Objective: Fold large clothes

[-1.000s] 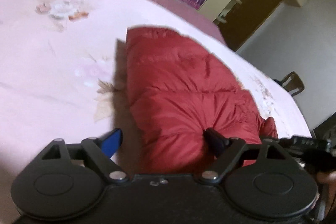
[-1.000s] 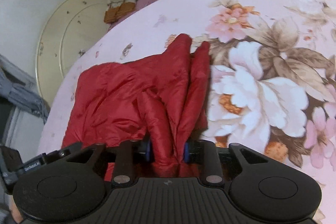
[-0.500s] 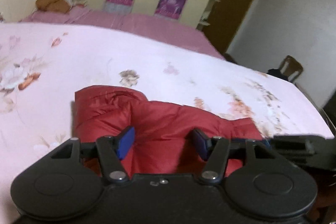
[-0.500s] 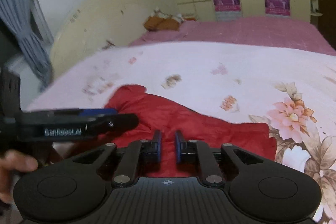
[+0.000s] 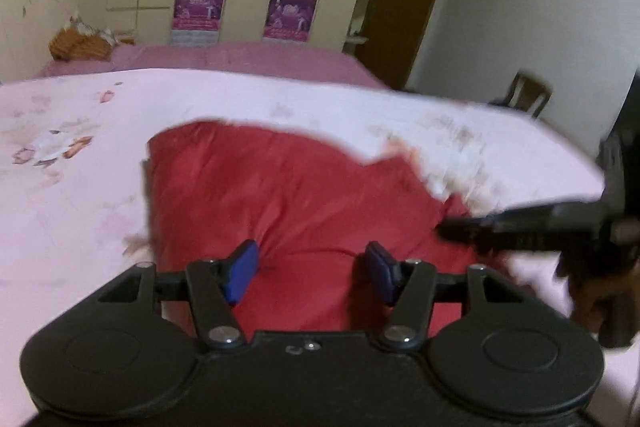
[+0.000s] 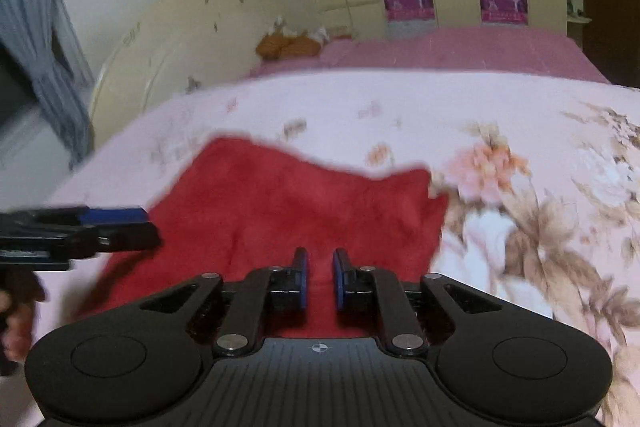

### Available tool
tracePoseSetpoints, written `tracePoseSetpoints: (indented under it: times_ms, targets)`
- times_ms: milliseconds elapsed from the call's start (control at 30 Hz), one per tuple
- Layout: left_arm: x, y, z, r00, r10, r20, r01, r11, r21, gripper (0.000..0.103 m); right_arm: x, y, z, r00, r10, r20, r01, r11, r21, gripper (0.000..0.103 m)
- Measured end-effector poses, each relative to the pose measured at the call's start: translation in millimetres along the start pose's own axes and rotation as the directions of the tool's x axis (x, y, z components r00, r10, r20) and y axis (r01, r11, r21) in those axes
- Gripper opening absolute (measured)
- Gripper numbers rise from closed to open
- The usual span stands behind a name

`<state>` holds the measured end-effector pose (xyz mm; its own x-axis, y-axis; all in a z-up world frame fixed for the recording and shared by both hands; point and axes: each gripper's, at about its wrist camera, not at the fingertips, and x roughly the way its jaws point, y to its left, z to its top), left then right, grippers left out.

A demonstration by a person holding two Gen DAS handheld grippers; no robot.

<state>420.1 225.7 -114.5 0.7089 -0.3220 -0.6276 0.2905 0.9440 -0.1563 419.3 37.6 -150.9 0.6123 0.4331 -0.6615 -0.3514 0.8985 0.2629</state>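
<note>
Closing empty over puffy red jacket (image 5: pixel 300 195): left tool (image 5: pixel 312 261) half-open, right tool (image 6: pixel 319 267) barely parted.

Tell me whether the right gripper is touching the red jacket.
Cannot tell. In the right wrist view, the right gripper has a narrow gap showing the red jacket, but blur hides whether the pads touch it.

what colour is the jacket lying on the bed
Red. The jacket shows best in the left wrist view, on the pale pink floral bedspread.

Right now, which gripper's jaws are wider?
The left gripper. Both have just been closing on nothing; its jaws stand wide above the red jacket, the right gripper's nearly together.
</note>
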Motion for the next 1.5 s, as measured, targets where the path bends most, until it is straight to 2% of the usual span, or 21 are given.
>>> tracePoseSetpoints:
  times_ms: [33, 100, 167, 233, 333, 433, 567, 700, 800, 867, 967, 1067, 1100, 1167, 1200, 1233, 1267, 1333, 1367, 1500]
  targets:
    - [0, -3, -6, 1.0, 0.022, 0.004, -0.022, 1.0, 0.012, 0.059, 7, -7, -4, 0.999, -0.03, -0.016, 0.03, 0.999, 0.02, 0.012]
    - [-8, -7, -9, 0.999, 0.039, 0.004, -0.039, 0.999, 0.005, 0.057, 7, -16, -9, 0.999, -0.031, -0.038, 0.033, 0.998, 0.061, 0.013]
    - [-29, -10, -10, 1.0, 0.022, 0.022, -0.021, 0.999, -0.026, 0.057, -11, -12, -7, 0.999, -0.029, -0.017, 0.029, 0.999, 0.046, 0.013]
    - [-52, -18, -16, 0.999, 0.013, 0.04, -0.011, 0.999, -0.047, 0.057, -41, -3, -8, 0.999, 0.034, 0.042, -0.035, 0.999, 0.03, 0.013]
    - [-73, -31, -32, 0.999, 0.023, 0.043, -0.02, 0.998, -0.061, 0.057, -79, 14, -22, 0.989, 0.123, 0.085, -0.123, 0.992, -0.002, 0.013]
    - [-79, -44, -51, 0.998, 0.052, 0.018, -0.051, 0.996, -0.067, 0.057, -93, 31, -41, 0.982, 0.175, 0.065, -0.172, 0.984, -0.052, 0.013]
    - [-78, -51, -61, 0.995, 0.096, 0.022, -0.094, 0.993, -0.075, 0.057, -71, 40, -68, 0.993, 0.117, -0.027, -0.119, 0.988, -0.094, 0.013]
    - [-78, -66, -64, 0.988, 0.156, 0.017, -0.155, 0.987, -0.037, 0.057, -55, 34, -79, 0.997, 0.054, -0.053, -0.059, 0.995, -0.082, 0.013]
    - [-78, -71, -65, 0.983, 0.184, 0.007, -0.183, 0.983, -0.023, 0.057, -49, 30, -80, 0.996, 0.047, -0.069, -0.053, 0.996, -0.075, 0.013]
    - [-91, -77, -63, 0.982, 0.188, 0.011, -0.188, 0.982, -0.027, 0.057, -58, 30, -76, 0.997, 0.046, -0.06, -0.05, 0.997, -0.062, 0.013]
    - [-117, -91, -64, 0.976, 0.213, 0.035, -0.213, 0.977, -0.012, 0.057, -104, 42, -74, 0.998, 0.06, 0.012, -0.059, 0.996, -0.063, 0.013]
    - [-144, -103, -64, 0.971, 0.23, 0.057, -0.229, 0.973, -0.018, 0.058, -139, 53, -76, 0.997, 0.067, 0.042, -0.065, 0.996, -0.056, 0.013]
    - [-152, -107, -64, 0.971, 0.231, 0.064, -0.23, 0.973, -0.023, 0.06, -150, 56, -78, 0.997, 0.066, 0.047, -0.063, 0.996, -0.057, 0.013]
    - [-171, -117, -65, 0.966, 0.245, 0.079, -0.244, 0.969, -0.03, 0.071, -171, 62, -83, 0.996, 0.069, 0.058, -0.066, 0.997, -0.051, 0.013]
    - [-179, -122, -66, 0.963, 0.256, 0.088, -0.254, 0.967, -0.033, 0.092, -180, 63, -86, 0.996, 0.068, 0.057, -0.066, 0.997, -0.045, 0.013]
    - [-188, -128, -69, 0.955, 0.277, 0.105, -0.274, 0.961, -0.04, 0.102, -188, 65, -89, 0.997, 0.062, 0.054, -0.06, 0.997, -0.041, 0.013]
    - [-198, -134, -74, 0.942, 0.307, 0.133, -0.303, 0.952, -0.049, 0.103, -196, 66, -93, 0.998, 0.048, 0.05, -0.047, 0.998, -0.03, 0.014]
    - [-210, -143, -81, 0.935, 0.329, 0.131, -0.325, 0.944, -0.049, 0.103, -207, 66, -103, 0.999, -0.014, 0.043, 0.013, 1.0, 0.007, 0.082]
    - [-216, -147, -84, 0.937, 0.328, 0.123, -0.324, 0.945, -0.053, 0.103, -217, 68, -111, 0.997, -0.027, 0.075, 0.027, 1.0, 0.007, 0.102]
    - [-240, -162, -98, 0.936, 0.336, 0.11, -0.329, 0.941, -0.079, 0.103, -245, 78, -132, 0.996, -0.07, 0.054, 0.07, 0.998, 0.005, 0.102]
